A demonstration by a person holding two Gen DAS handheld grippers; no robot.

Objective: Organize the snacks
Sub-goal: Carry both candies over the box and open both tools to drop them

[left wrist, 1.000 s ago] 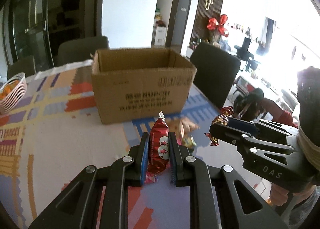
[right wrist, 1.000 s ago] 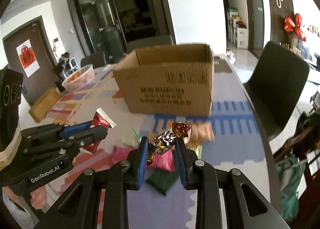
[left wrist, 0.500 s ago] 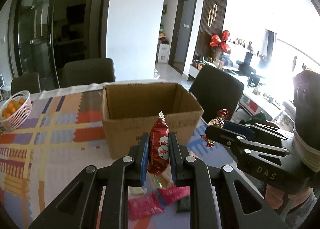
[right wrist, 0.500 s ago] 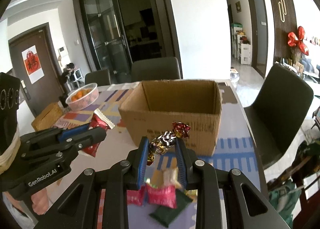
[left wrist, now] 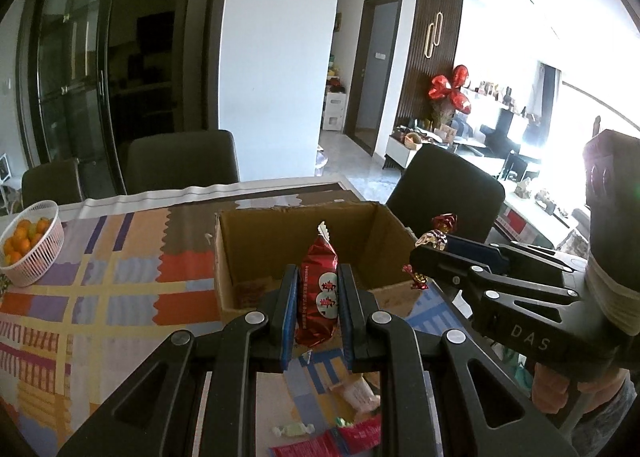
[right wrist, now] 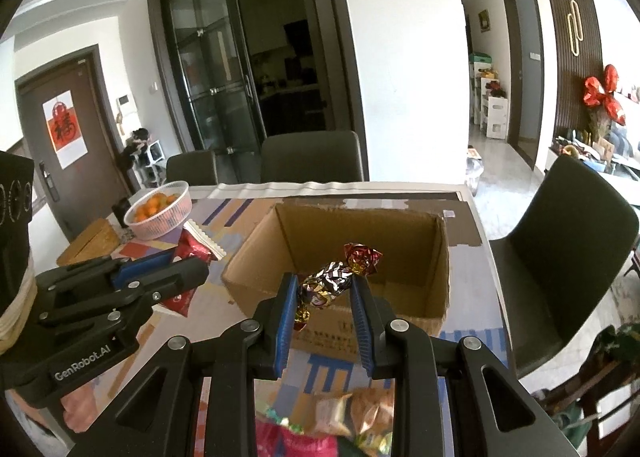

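A red foil snack packet (left wrist: 318,289) is clamped upright in the left gripper (left wrist: 318,307), and a foil-wrapped twist candy (right wrist: 332,283) is pinched in the right gripper (right wrist: 322,315), both held before the open cardboard box (right wrist: 438,257). The task is judged barely begun: little can be made out inside the box. Several wrapped snacks (left wrist: 344,435) are left on the patterned tablecloth (left wrist: 100,297) below.

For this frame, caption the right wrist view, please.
Right gripper shut on a foil-wrapped twist candy before the open brown cardboard box.
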